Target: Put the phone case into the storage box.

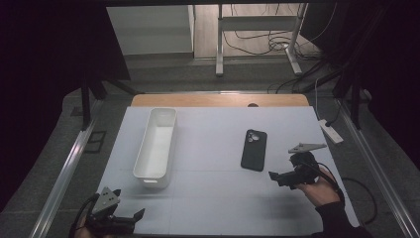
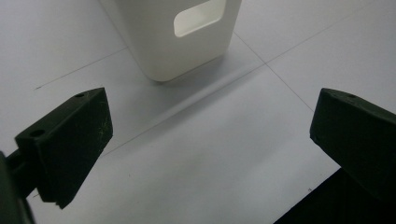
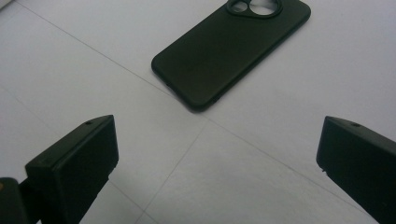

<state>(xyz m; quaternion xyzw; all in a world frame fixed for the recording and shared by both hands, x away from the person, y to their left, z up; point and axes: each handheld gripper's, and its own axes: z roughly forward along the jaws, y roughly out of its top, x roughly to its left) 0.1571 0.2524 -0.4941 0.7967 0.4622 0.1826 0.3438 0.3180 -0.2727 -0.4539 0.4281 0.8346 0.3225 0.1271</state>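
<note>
1. From the high view I see my right gripper (image 1: pixel 275 177) held low over the white mat (image 1: pixel 218 198) near its right edge, with the person's hand (image 1: pixel 317 191) gripping it from behind.
2. Its jaws are released and stand wide apart; in the right gripper view nothing sits between them but bare mat.
3. The black phone (image 1: pixel 254 149) lies flat on the mat, back up with the camera ring at its far end, just ahead and left of my right gripper and apart from it.
4. In the right gripper view the phone (image 3: pixel 231 49) lies at a slant beyond the jaws, its near corner short of the jaw tips.
5. My left gripper (image 1: pixel 130 218) rests at the mat's near left corner, jaws likewise spread wide and holding nothing.
6. The white bin (image 1: pixel 157 148) stands upright on the left half of the mat, its long side running away from me, well apart from the phone.
7. In the left gripper view the bin's (image 2: pixel 173 42) near end, with its handle slot, stands just beyond the jaws, untouched.
</note>
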